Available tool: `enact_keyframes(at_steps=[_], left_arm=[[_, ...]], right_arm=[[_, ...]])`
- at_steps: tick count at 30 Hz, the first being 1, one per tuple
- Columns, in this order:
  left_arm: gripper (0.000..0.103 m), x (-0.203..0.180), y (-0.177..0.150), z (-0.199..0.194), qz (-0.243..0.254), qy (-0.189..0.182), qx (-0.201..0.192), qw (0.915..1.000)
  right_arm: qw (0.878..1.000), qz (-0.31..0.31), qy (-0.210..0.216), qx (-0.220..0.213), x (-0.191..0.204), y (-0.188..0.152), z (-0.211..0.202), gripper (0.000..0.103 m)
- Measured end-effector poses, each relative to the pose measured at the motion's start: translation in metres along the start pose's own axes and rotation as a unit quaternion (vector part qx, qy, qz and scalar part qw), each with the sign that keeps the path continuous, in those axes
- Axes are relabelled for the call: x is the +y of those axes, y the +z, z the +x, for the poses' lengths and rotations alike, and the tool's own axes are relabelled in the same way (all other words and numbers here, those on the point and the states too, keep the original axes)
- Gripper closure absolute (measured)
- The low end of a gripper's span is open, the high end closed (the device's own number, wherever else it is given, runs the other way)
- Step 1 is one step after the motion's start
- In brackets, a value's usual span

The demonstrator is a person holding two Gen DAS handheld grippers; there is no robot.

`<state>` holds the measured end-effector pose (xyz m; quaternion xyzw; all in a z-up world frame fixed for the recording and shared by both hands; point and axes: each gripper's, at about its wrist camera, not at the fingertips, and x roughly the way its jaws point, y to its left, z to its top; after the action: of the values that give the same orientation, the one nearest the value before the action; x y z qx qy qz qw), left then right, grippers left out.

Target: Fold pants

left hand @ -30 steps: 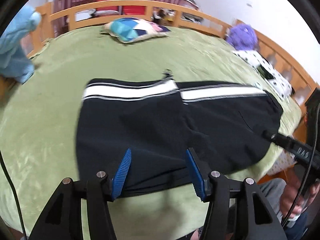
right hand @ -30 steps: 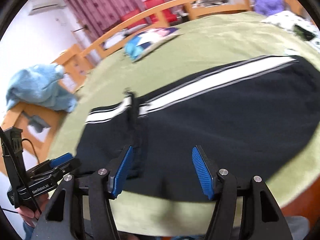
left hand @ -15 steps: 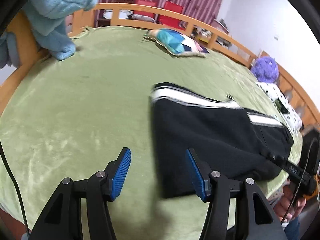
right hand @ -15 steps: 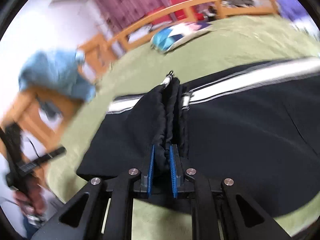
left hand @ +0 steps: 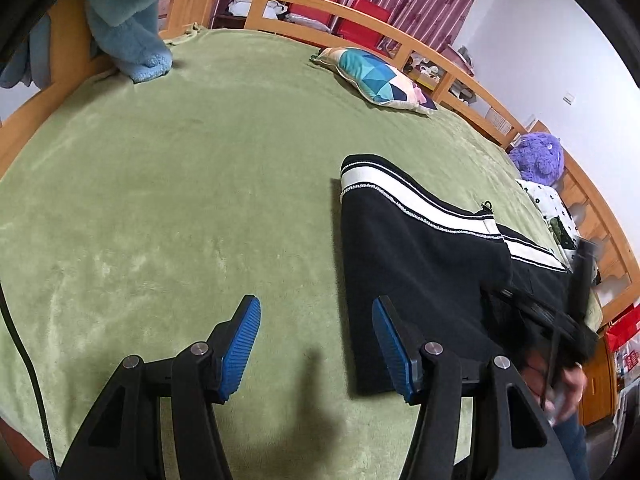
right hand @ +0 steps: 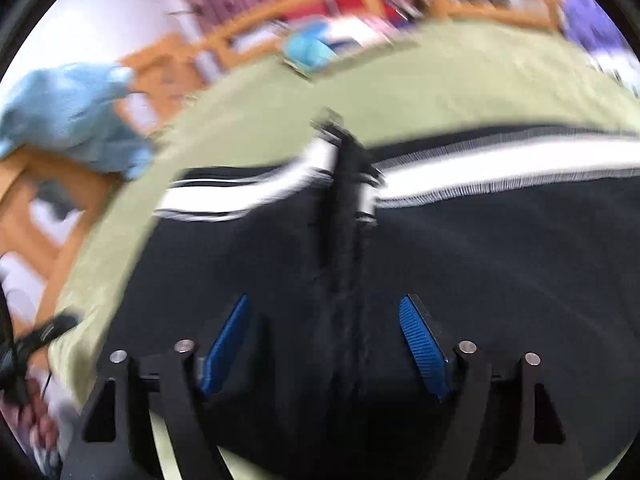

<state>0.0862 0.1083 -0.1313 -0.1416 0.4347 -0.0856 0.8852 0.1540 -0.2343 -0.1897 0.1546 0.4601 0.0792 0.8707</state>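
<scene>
black pants (left hand: 420,280) on green blanket (left hand: 200,200)

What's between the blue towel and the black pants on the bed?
Only bare green blanket between the towel and the pants, seen in the left wrist view.

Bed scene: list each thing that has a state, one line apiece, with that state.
Pants: folded over, lying flat on the blanket.
Left hand-held gripper: open, empty, over bare blanket beside the pants.
Right hand-held gripper: open, just been opening, a raised ridge of the pants between its pads, untouched.
Pillow: lying flat.
Blue towel: draped over the bed rail.
</scene>
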Motion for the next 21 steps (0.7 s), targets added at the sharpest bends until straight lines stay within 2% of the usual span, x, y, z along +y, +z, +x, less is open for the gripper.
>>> enact_keyframes(at_steps=[1,2,3,4,6,8,9,10,12,13,15,17,19,20,21], left_arm=[[0.047,0.000,-0.001,-0.001,0.002,0.003,-0.002,1.0000],[0.047,0.000,-0.001,-0.001,0.004,0.007,-0.002,1.0000],[0.047,0.000,-0.001,0.000,0.005,0.010,-0.001,0.9999],[0.047,0.000,-0.001,0.001,0.005,0.014,0.002,0.9999],[0.047,-0.002,0.000,0.005,0.001,0.020,0.011,0.9997],[0.047,-0.006,0.001,0.005,0.002,0.018,0.010,0.9998],[0.047,-0.010,0.001,0.004,0.004,0.017,0.009,0.9998],[0.047,-0.013,0.002,0.004,0.005,0.017,0.008,0.9998],[0.047,-0.023,0.004,0.007,0.009,0.009,0.008,0.9999],[0.047,-0.031,0.005,0.011,0.012,-0.001,0.012,0.9999],[0.047,-0.045,0.006,0.017,0.016,-0.015,0.016,0.9996],[0.047,-0.061,0.006,0.025,0.021,-0.025,0.022,0.9992],[0.047,-0.077,0.004,0.032,0.034,-0.038,0.030,0.9982],[0.047,-0.082,0.001,0.034,0.039,-0.040,0.033,0.9979],[0.047,-0.087,-0.002,0.038,0.042,-0.039,0.038,0.9976]], right_arm=[[0.999,0.030,0.012,0.012,-0.004,0.003,0.013,0.035],[0.999,0.037,0.010,0.010,-0.003,0.005,0.018,0.046],[1.000,0.023,0.008,0.004,0.003,0.007,0.019,0.076],[1.000,-0.014,0.016,0.017,0.014,0.010,0.020,0.086],[0.999,-0.034,0.032,-0.009,0.019,0.011,0.002,0.091],[0.995,-0.008,0.088,-0.054,0.005,0.021,-0.039,0.091],[0.992,0.006,0.101,-0.072,-0.004,0.025,-0.053,0.091],[0.991,0.015,0.095,-0.095,-0.016,0.027,-0.069,0.091],[0.993,0.007,0.024,-0.118,-0.034,0.027,-0.082,0.090],[0.994,0.009,-0.002,-0.108,-0.044,0.026,-0.077,0.089],[0.998,0.023,-0.026,-0.054,-0.060,0.021,-0.054,0.074],[0.999,0.027,-0.030,0.000,-0.071,0.008,-0.031,0.074],[0.999,0.017,-0.027,-0.001,-0.074,-0.003,-0.038,0.072],[0.999,0.024,-0.024,-0.015,-0.076,-0.010,-0.049,0.068],[0.998,0.038,-0.018,-0.039,-0.079,-0.018,-0.064,0.056]])
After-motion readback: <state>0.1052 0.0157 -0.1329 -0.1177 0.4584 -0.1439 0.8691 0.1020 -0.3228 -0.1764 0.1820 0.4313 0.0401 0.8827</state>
